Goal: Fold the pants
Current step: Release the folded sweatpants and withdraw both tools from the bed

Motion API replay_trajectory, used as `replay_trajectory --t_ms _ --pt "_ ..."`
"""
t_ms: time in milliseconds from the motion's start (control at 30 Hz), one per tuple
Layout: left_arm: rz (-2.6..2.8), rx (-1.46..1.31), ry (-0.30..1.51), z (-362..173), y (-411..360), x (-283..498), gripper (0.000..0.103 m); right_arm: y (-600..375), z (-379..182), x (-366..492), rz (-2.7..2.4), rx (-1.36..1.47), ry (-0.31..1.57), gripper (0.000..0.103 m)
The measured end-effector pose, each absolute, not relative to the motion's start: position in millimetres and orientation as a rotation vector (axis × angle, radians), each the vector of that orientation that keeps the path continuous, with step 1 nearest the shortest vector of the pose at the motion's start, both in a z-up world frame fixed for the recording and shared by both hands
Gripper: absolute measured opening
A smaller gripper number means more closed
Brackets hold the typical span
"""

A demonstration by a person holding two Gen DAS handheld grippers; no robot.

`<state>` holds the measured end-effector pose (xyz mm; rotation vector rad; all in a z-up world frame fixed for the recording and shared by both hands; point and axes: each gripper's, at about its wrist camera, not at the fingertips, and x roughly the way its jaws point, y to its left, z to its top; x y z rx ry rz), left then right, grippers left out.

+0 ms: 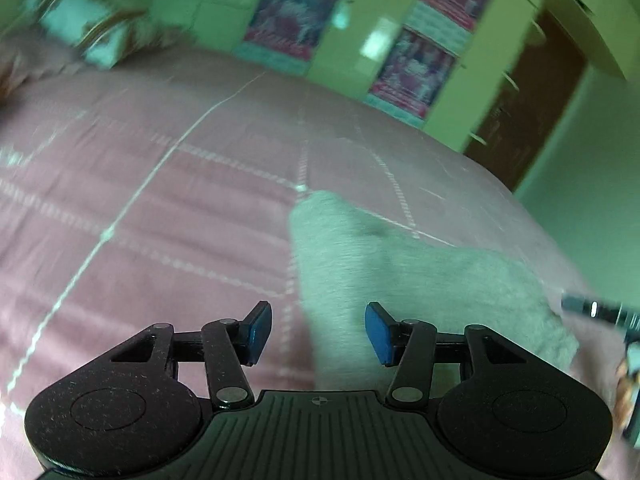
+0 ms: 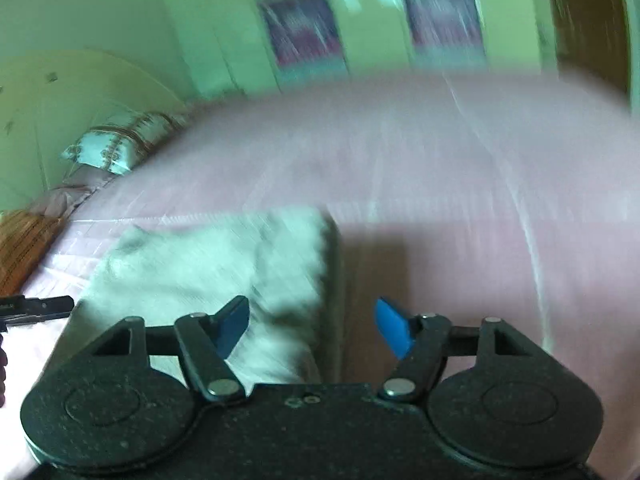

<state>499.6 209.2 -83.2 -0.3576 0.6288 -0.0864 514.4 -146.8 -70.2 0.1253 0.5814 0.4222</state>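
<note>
Bed (image 1: 168, 208): pink cover with pale stitched lines; it fills most of both views and serves as the folding surface.
Wall (image 1: 344, 32): green, with cupboard doors carrying pictures; a brown door shows at the right in the left view. All of it is smeared, so the pictures cannot be read.
Pillows (image 2: 108, 148): patterned, at the head of the bed, well apart from the work.
Pants (image 1: 400, 280): grey, lying on the bed as a compact block with a straight edge. Judged already folded at least once, which is probably why they sit so neatly. How many layers there are cannot be told.
Pants, right view (image 2: 224, 264): the same block, blurred, with its near end hidden behind the gripper body.
Left gripper (image 1: 318, 330): hangs above the near edge of the pants with its jaws apart and nothing between the blue pads; released, touching no cloth as far as can be seen.
Right gripper (image 2: 312, 328): over the right edge of the pants, jaws spread, pads bare; likewise holding nothing.
Other gripper's tip: a dark tip pokes in at the edge of each view and is cut off there.
Stage: likely between folds or finished; the blur leaves it unsettled.
</note>
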Motion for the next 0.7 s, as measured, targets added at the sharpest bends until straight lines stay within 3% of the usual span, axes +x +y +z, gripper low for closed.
replay_trajectory --t_ms 100,167,200,233,267,600,700 --pt "-0.079 -0.253 0.648 -88 188 499 0.061 -131 -64 503 0.446 0.076 0.530 0.062" --pt "-0.056 -0.212 0.703 -98 189 504 0.069 -121 -84 512 0.395 -0.051 0.617 0.060" --pt "-0.041 -0.235 0.701 -104 195 502 0.079 -126 -106 525 0.339 -0.069 0.730 0.064" --pt "-0.034 -0.270 0.699 -106 200 497 0.082 -140 -117 531 0.350 0.062 0.771 0.072" --pt "-0.032 -0.296 0.700 -105 204 494 0.082 -152 -119 531 0.339 0.147 0.789 0.080" --pt "0.008 -0.242 0.692 -86 197 455 0.089 -190 -95 468 0.362 0.261 0.687 0.083" --pt "0.006 -0.222 0.678 -79 190 438 0.094 -192 -86 457 0.380 0.240 0.665 0.090"
